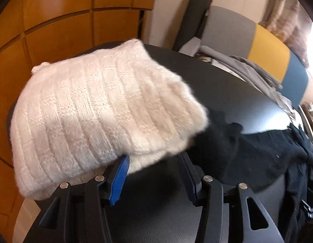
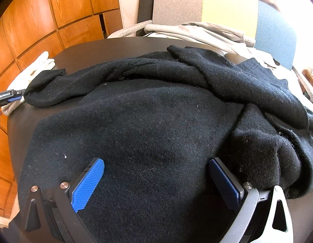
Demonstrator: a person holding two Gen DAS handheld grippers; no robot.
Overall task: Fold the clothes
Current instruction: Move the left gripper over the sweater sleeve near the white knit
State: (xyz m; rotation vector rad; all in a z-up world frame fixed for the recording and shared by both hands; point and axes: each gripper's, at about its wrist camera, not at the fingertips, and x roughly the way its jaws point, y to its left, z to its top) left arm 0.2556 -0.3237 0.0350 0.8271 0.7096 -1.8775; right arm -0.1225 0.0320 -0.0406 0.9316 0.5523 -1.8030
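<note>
With the folded white knit sweater (image 1: 99,109) set aside and released, both the left gripper (image 1: 154,160) and right gripper (image 2: 156,180) gape empty; next, grasp the black sweater's (image 2: 148,125) edge

- ahead and left of our left gripper (image 1: 154,162) the folded sweater (image 1: 99,109) lies on the table (image 1: 227,85).
- our right gripper (image 2: 156,174) sits over the spread sweater (image 2: 156,121).
</note>
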